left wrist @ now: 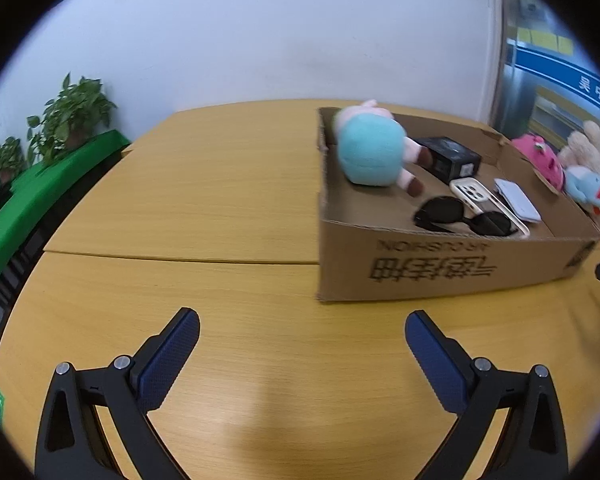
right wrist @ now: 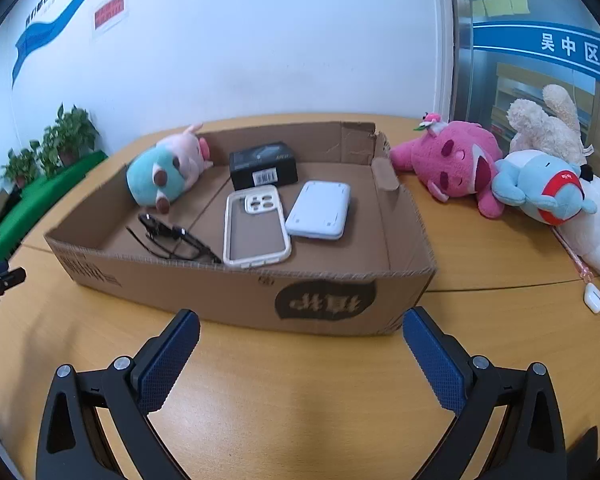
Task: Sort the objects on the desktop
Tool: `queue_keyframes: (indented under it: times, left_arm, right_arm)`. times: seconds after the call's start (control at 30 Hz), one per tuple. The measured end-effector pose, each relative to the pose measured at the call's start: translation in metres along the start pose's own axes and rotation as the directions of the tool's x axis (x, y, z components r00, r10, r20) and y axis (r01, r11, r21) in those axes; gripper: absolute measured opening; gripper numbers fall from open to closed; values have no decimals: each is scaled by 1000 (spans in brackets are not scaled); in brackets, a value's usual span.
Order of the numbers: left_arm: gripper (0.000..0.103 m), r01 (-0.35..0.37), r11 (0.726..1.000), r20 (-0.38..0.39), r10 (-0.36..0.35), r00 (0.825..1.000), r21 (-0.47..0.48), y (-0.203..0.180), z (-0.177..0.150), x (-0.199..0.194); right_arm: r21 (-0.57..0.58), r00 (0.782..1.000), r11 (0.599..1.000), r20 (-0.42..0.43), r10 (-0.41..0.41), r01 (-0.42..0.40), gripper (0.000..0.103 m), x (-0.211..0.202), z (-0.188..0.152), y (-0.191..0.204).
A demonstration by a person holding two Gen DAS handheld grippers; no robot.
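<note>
Pink plush (right wrist: 456, 160), on tabletop (right wrist: 300, 392) at 3 o'clock of box (right wrist: 236, 300): likely light, soft, non-slip, best pinched across its body; both left gripper (left wrist: 302, 336) and right gripper (right wrist: 301, 334) spread wide, empty.

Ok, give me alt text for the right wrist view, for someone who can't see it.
An open cardboard box on a wooden table holds a teal-and-pink plush, black box, phone case, white pad and sunglasses. The right tongs are open and empty before it. Three plush toys lie to its right.
</note>
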State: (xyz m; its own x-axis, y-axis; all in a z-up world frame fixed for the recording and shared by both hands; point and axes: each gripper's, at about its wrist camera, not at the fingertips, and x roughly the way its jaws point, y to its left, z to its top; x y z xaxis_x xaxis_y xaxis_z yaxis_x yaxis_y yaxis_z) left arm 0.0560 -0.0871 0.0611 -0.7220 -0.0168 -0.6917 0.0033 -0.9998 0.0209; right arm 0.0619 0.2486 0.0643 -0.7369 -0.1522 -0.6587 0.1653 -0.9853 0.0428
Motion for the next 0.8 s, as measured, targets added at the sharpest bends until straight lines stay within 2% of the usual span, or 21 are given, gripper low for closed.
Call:
queue_keyframes:
  times: [0.13,0.27,0.43,0.5,0.63,0.73,0.8]
  left_arm:
    - [102,38,999,16,-38,999,-38,4,-1,-2]
    - [102,20,998,27,-19,999,-64,15,0,0]
    - [102,9,1000,8,-9,1000,-3,33,-1,0]
    - [102,39,999,-20,-38,999,18,44,-4,5]
    - [102,80,997,-110,-80,991,-1,97,-21,26]
    - [102,78,996,-166,-71,984,36,139,-38,42]
    - [103,80,995,-206,-65,976,66,162,-49,53]
  right_arm:
    - [-50,1000,999,16,-11,12,103,-2,-4,14]
    - [-62,1000,998,20,-2,3,103,-6,-1,13]
    - [-70,1000,998,-9,-1,1,103,0,-4,4]
    - [-61,999,998,-25,25,-26,103,3,-6,-4]
    - [-52,993,993,-62,103,-106,103,8,-11,-44]
    - [-91,991,992,-108,79,-89,103,18,-15,-93]
    - [-94,982,987,-148,114,-129,103,29,-18,-130]
